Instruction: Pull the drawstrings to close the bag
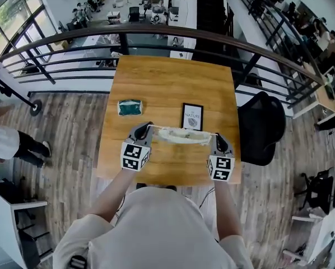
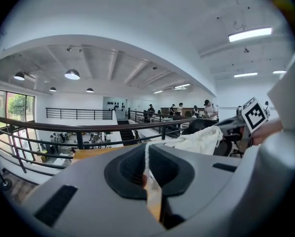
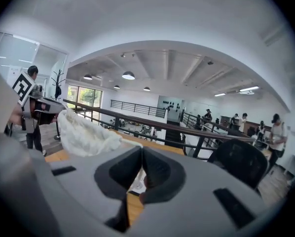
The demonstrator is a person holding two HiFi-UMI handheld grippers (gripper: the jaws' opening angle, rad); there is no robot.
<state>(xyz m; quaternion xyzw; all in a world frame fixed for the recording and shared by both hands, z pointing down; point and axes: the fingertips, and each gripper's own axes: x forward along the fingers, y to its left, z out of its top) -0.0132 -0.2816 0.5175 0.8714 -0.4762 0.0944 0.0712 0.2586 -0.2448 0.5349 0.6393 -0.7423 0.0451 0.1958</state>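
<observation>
**One white bag pulled taut between two closed grippers**

There are two grippers, one bag, two drawstring ends, one framed card and one green bundle.

The white bag (image 1: 181, 135) hangs over the near half of the wooden surface (image 1: 167, 77), toward 6 o'clock. Its long axis runs from 9 to 3 o'clock, and its cloth is bunched and crumpled. The corded edge lies on the far side, toward 12 o'clock. What is inside the bag cannot be seen.

The left gripper (image 1: 147, 127) is at the bag's 9 o'clock end, its jaws pressed together on a white drawstring (image 2: 146, 154) that runs up out of them toward the bag. The right gripper (image 1: 217, 137) is at the 3 o'clock end. Its jaws are likewise closed, pinching the other drawstring end (image 3: 129, 144).

The framed card (image 1: 192, 116) lies just beyond the bag at 12 o'clock. The green bundle (image 1: 129, 107) sits near the surface's 9 o'clock edge, well apart from the bag.
</observation>
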